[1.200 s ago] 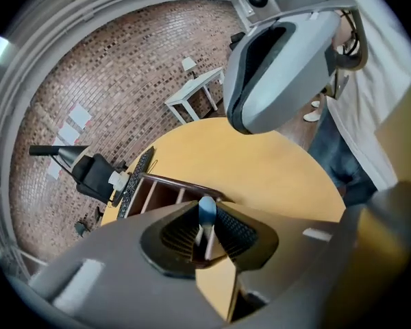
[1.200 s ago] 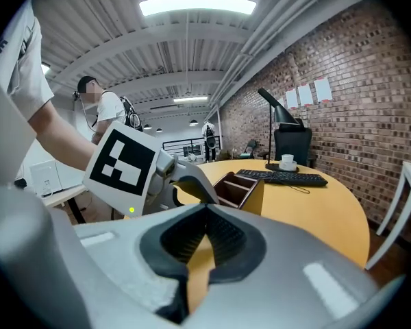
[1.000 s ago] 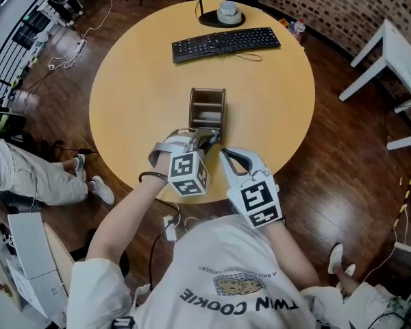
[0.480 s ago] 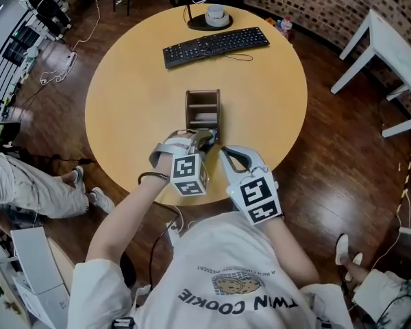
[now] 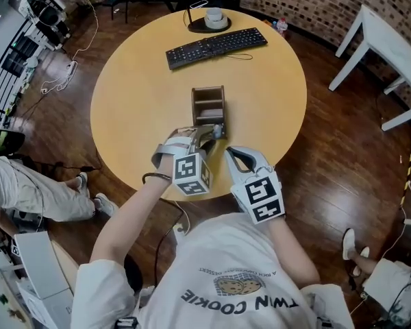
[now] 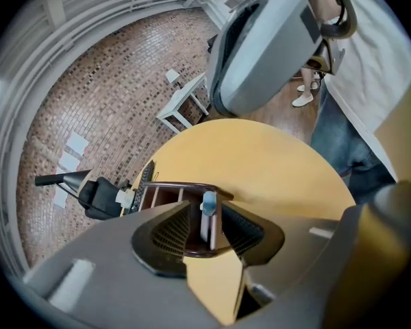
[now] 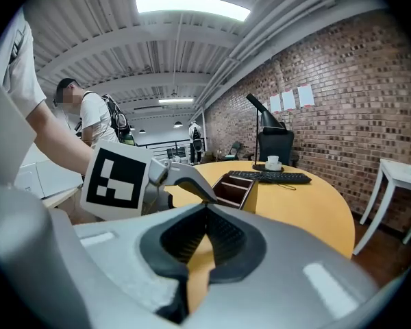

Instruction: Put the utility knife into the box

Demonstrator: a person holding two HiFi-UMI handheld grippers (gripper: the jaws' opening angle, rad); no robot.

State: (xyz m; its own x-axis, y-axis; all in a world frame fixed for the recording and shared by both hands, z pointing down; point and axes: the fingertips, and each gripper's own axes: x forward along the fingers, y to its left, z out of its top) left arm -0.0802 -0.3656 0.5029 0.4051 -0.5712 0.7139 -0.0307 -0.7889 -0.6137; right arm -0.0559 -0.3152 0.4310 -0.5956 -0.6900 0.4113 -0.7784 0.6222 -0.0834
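Left gripper [image 5: 204, 134]: I read it as released. Its jaws have just been opening and now stand wide. The utility knife [image 6: 208, 218] stands between them. There is a clear gap on the left pad's side and a narrower one on the right, so I see no pad pressing on it.

Utility knife: upright in the box [image 6: 171, 186], in the compartment at the end nearest me. Its pale blue tip points up, just above the rim. The head view shows the same, with the blue tip at the box's near end, right off the left gripper's jaw tips. I cannot see the lower end of the knife behind the box's near wall.

Right gripper [image 7: 205, 208]: clenched, with the pad tips meeting and nothing between them. Only the table [image 5: 137, 94] shows through the slot below the tips. It hangs beside the left gripper, over the table's near edge and short of the box, touching neither the box nor the knife.

Box: brown, open at the top, split by crosswise dividers into several compartments. It sits near the middle of the round table with its long side running away from me. From these views I can make out nothing in the farther compartments.

Elsewhere on the table: a black keyboard [image 5: 216, 44] lies well beyond the box, and a white cup [image 5: 210, 18] sits at the far edge.
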